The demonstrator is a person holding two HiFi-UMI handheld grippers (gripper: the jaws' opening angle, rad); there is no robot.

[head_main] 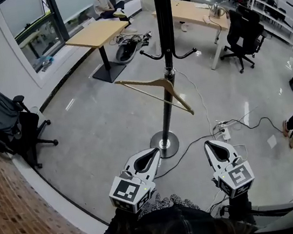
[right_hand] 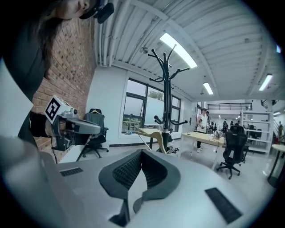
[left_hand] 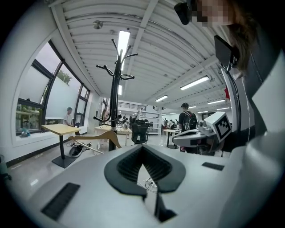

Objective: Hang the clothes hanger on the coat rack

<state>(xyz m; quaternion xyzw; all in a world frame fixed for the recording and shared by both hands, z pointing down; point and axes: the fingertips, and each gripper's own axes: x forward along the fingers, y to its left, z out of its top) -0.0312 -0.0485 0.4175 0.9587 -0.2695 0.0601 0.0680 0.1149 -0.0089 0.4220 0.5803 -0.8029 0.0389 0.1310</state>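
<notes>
The wooden clothes hanger [head_main: 153, 85] hangs on the black coat rack [head_main: 165, 29], against its pole below a lower hook, and slopes down to the right. It also shows in the left gripper view as the hanger [left_hand: 95, 138] on the rack [left_hand: 114, 98], and in the right gripper view as the hanger [right_hand: 153, 133] on the rack [right_hand: 167, 98]. My left gripper [head_main: 154, 150] and right gripper [head_main: 210, 143] sit side by side close to my body, short of the rack's round base [head_main: 164, 144]. Both are shut with nothing in them, well apart from the hanger.
An office chair draped with a dark jacket [head_main: 5, 121] stands by the brick wall [head_main: 19, 214] at left. Beyond the rack are a wooden table [head_main: 98, 33] and a black office chair [head_main: 243, 31]. Cables and a power strip [head_main: 222, 128] lie right of the base.
</notes>
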